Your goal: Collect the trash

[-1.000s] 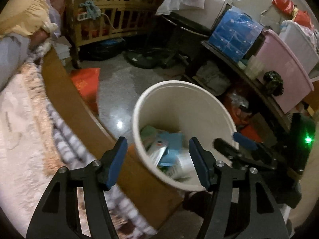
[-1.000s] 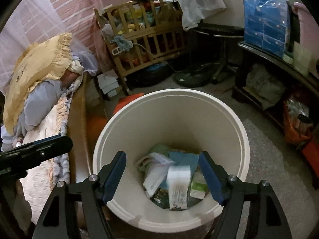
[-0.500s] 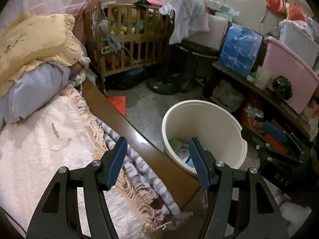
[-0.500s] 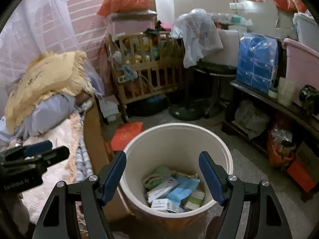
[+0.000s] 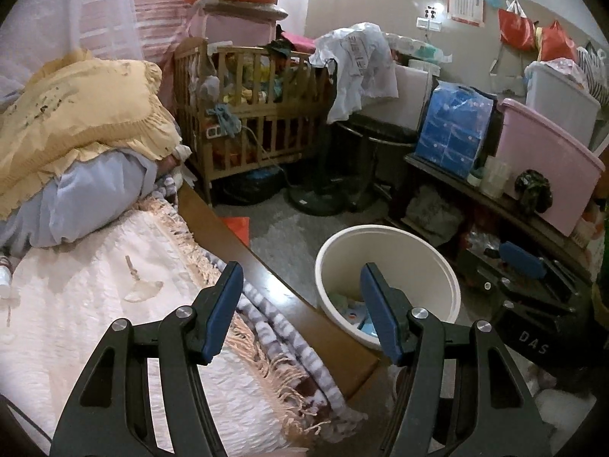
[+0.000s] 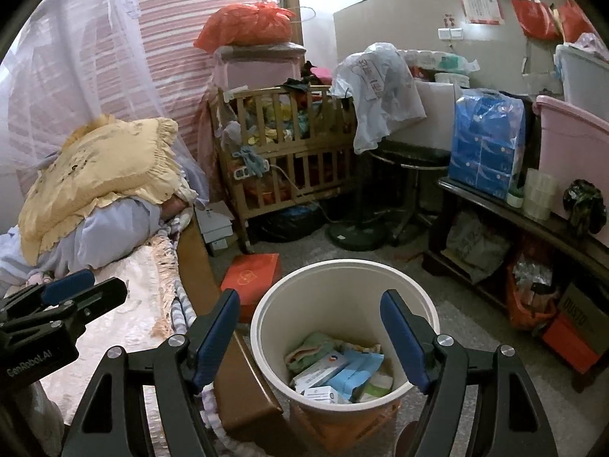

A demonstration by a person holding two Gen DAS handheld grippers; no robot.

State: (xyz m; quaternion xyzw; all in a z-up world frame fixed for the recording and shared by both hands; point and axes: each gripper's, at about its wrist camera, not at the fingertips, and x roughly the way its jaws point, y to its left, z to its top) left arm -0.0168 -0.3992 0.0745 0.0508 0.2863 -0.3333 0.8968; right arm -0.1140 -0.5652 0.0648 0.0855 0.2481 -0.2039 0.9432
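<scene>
Trash [image 6: 337, 371] sits in our white bin [image 6: 344, 270] on the floor, just beside the bed [image 5: 95, 289]: boxes, blue packs and a green cloth. Our left claw [image 5: 300, 304] is wide open over the bed's edge, holding nothing. Our right claw [image 6: 310, 335] is wide open near the bin, empty too.

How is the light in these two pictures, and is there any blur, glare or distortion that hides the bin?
Left wrist view: dim indoor light, strong fisheye bending with dark corners, bright glare on the wall; the bin is sharp, partly behind a finger. Right wrist view: same dimness and bending; the bin and its trash are clear, without motion blur.
</scene>
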